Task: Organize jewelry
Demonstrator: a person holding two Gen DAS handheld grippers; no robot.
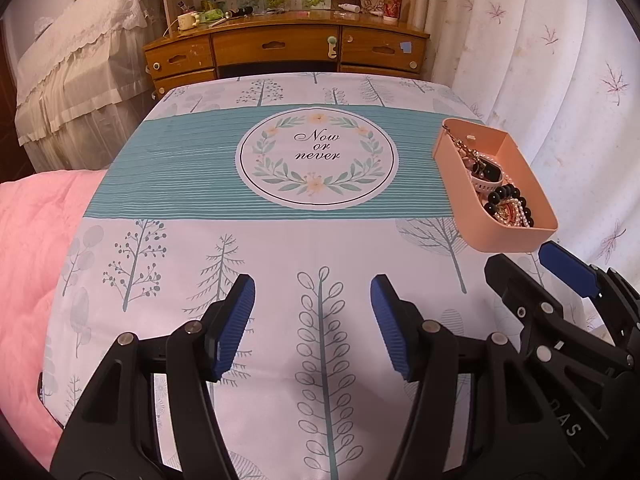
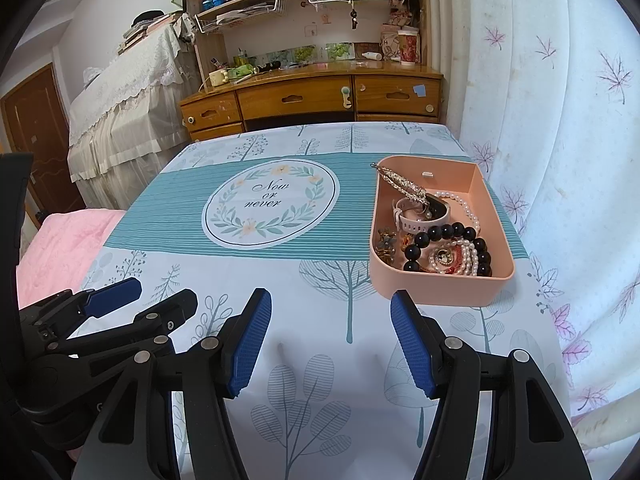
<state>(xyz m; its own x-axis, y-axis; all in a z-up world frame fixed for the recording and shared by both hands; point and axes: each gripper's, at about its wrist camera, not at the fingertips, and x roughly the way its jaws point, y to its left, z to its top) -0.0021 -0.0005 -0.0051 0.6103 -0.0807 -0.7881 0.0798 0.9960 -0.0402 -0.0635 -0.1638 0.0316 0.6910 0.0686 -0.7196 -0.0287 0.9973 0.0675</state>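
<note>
A peach tray (image 2: 436,292) sits at the right side of the table and holds a heap of jewelry: a black bead bracelet (image 2: 448,234), pearl strands (image 2: 466,208), a white watch band (image 2: 420,222) and a gold hair clip (image 2: 400,184). The tray also shows in the left wrist view (image 1: 504,240). My right gripper (image 2: 331,344) is open and empty, just short of the tray's near left corner. My left gripper (image 1: 313,326) is open and empty over the near middle of the table. Each gripper shows at the edge of the other's view.
The table wears a white cloth with tree prints and a teal band with a round "Now or never" wreath (image 1: 316,162). A pink quilt (image 1: 36,260) lies at the left. A white curtain (image 2: 560,140) hangs at the right. A wooden desk (image 2: 312,96) stands behind.
</note>
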